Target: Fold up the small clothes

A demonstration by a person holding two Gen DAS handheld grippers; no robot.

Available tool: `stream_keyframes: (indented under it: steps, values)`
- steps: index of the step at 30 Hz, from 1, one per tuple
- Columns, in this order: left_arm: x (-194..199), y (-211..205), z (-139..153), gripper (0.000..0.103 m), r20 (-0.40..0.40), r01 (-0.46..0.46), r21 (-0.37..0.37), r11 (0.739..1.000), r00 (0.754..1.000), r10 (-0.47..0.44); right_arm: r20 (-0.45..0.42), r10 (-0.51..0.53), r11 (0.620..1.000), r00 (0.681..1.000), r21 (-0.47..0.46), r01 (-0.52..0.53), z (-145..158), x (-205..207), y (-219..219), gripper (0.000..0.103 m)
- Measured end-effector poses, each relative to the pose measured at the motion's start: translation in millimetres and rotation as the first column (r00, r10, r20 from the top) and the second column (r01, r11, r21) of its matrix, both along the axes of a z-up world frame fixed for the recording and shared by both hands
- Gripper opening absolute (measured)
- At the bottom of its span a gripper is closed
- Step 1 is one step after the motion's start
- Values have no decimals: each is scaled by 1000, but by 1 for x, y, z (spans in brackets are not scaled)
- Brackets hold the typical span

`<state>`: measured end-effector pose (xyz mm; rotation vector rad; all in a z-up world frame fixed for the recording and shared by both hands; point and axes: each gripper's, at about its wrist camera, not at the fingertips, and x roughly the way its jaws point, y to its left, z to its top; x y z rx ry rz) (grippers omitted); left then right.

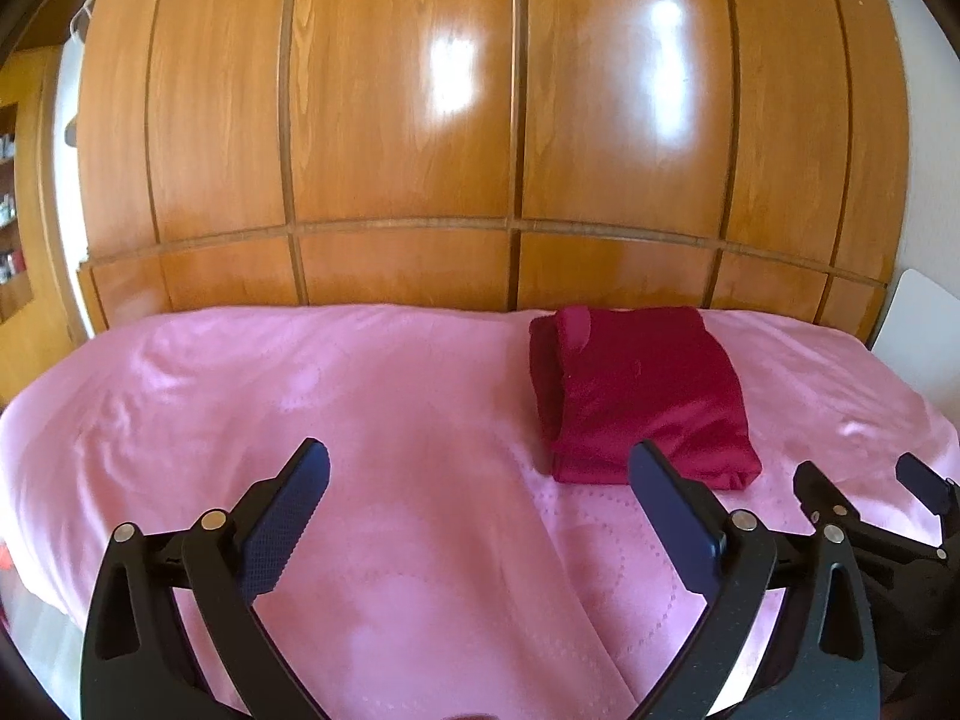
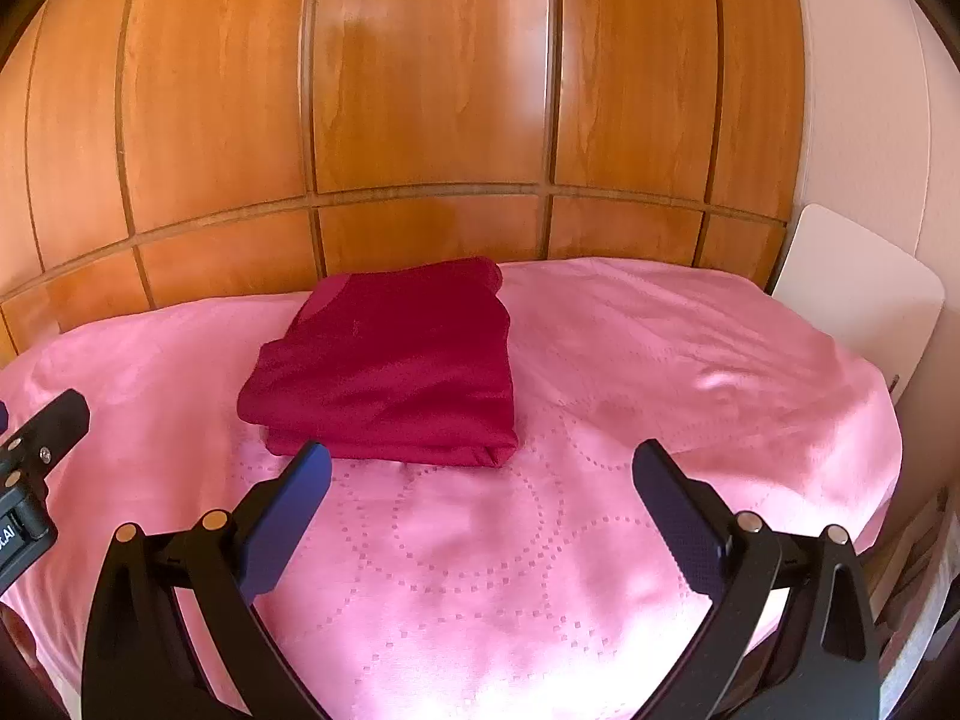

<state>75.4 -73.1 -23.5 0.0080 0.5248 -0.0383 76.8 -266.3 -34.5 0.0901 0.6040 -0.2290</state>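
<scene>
A dark red garment lies folded into a compact rectangle on the pink bedspread, toward the far side. It also shows in the right wrist view. My left gripper is open and empty, above the bedspread, short of the garment and to its left. My right gripper is open and empty, just in front of the garment's near edge; it also shows at the right of the left wrist view. Part of the left gripper shows at the left edge of the right wrist view.
A glossy wooden wardrobe stands right behind the bed. A white panel leans at the bed's far right corner. Shelves stand at the far left. The bedspread lies smooth with a dotted circle pattern.
</scene>
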Motion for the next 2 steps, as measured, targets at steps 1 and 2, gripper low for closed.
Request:
stream_keyframes:
  steps: [1, 2]
  values:
    - [2, 1, -2, 99, -11, -1, -3, 1000, 1000, 1, -5, 0, 1000, 1000, 2, 0, -1, 2, -1, 100]
    - [3, 0, -3, 99, -15, -4, -2, 1000, 1000, 4, -9, 0, 1000, 1000, 3, 0, -2, 3, -1, 100]
